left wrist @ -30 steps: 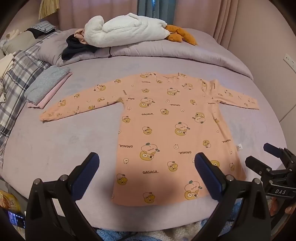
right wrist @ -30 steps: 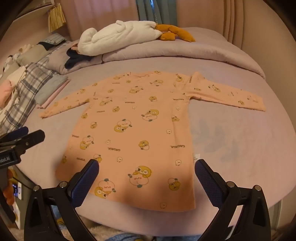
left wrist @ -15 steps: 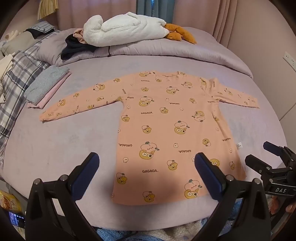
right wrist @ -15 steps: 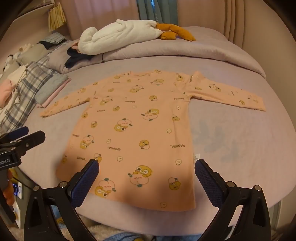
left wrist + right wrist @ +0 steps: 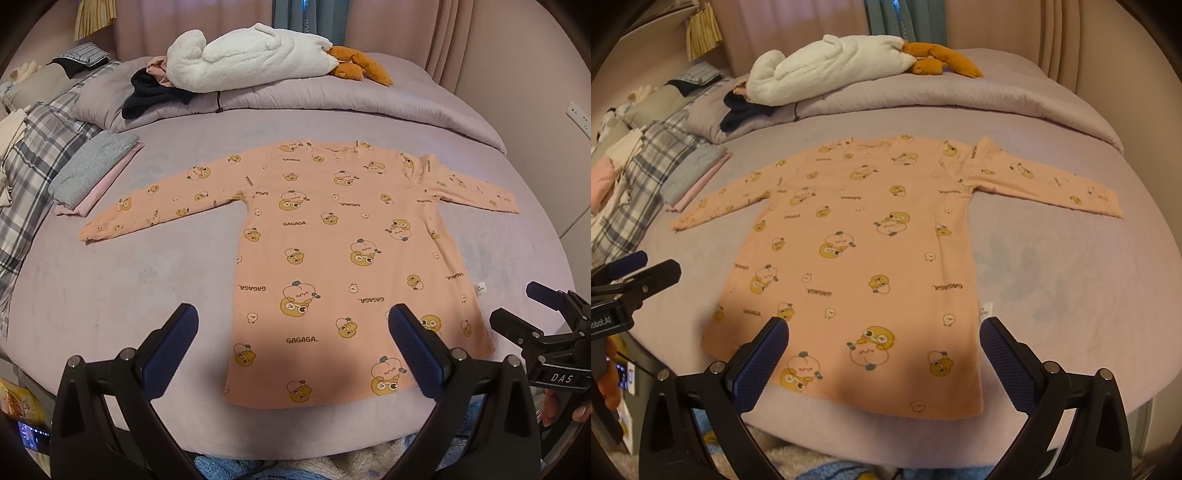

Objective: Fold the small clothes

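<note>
Nothing moved: peach shirt (image 5: pixel 343 251) flat on bed (image 5: pixel 122 288), unfolded.

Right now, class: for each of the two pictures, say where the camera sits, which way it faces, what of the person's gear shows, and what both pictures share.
Left wrist: on the left gripper, near the foot of the bed, facing the nightshirt; its open fingers frame it, right gripper at the right edge.
Right wrist: on the right gripper, further right, facing the nightshirt; open fingers below, left gripper at the left edge.
Shared: nightshirt spread flat, white plush toy, folded clothes.
</note>
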Demonstrator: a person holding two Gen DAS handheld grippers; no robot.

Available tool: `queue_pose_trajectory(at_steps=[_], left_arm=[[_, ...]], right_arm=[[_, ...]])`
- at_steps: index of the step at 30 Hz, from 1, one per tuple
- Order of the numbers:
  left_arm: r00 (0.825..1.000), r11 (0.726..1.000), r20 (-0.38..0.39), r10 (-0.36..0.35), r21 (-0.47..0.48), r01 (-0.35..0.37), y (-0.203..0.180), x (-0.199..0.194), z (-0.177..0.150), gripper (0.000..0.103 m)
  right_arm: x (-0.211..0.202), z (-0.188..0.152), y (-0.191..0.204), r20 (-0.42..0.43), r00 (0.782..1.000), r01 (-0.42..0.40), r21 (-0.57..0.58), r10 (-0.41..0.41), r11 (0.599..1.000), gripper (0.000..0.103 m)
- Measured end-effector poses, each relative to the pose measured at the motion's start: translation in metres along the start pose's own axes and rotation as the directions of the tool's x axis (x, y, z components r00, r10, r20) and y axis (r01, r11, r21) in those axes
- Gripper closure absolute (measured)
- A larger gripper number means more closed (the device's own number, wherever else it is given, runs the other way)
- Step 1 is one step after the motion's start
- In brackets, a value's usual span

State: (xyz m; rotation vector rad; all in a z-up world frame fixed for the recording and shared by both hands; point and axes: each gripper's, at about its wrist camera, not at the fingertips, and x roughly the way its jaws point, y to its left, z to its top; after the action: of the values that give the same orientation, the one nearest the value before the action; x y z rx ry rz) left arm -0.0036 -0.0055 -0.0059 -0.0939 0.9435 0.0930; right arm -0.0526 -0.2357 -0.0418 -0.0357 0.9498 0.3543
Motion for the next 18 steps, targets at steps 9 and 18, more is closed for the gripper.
queue_pose_trajectory(at_steps=[9,18], left_arm=[[1.0,1.0,-0.003,-0.004,-0.001,0.004,0.0012,0.0003,-0.0016,0.0],[1.0,1.0,-0.005,-0.004,-0.001,0.004,0.0003,0.0003,-0.0019,0.0]], right_arm=[[0.0004,-0.0007,0.0011,-0.003,1.0,-0.001,0.0,0.001,1.0,0.001],[0.0022,-0.001,0.0004,-0.008,1.0,-0.001,0.003,0.001,1.0,0.001]])
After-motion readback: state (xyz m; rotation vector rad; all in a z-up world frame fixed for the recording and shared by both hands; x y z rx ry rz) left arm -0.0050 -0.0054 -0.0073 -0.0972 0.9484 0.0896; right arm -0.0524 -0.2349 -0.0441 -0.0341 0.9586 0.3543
